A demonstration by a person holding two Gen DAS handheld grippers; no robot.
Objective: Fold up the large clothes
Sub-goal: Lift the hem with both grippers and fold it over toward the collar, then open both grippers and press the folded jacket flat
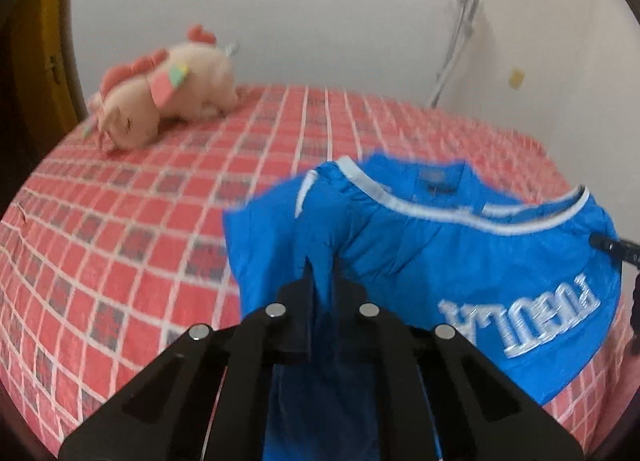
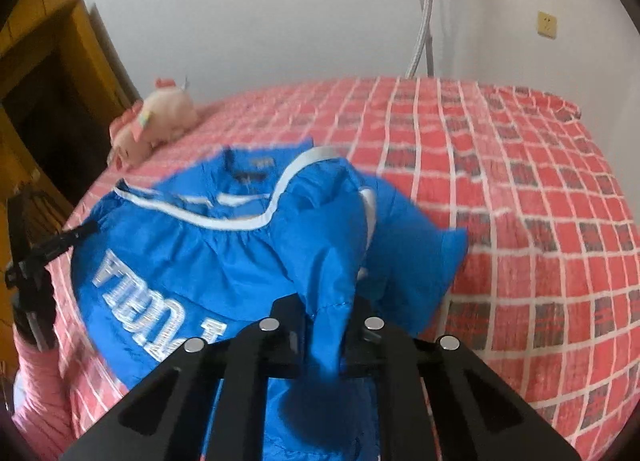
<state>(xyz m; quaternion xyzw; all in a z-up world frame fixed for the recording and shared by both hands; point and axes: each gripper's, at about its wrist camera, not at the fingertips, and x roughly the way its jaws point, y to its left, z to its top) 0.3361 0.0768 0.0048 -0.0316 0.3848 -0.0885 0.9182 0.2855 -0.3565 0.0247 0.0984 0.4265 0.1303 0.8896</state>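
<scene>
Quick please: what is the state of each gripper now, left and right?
Left gripper: closed, pinching a fold of the bright blue shirt with white lettering.
Right gripper: closed, pinching another fold of the same shirt.

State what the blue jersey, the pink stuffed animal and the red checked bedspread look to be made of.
Blue jersey with white trim: thin, slightly shiny synthetic weave, probably; it gathers into fine creases. Pink stuffed animal: soft matte plush, fuzzy outline. Red checked bedspread: matte woven cloth, perhaps cotton; blur leaves it open.
</scene>
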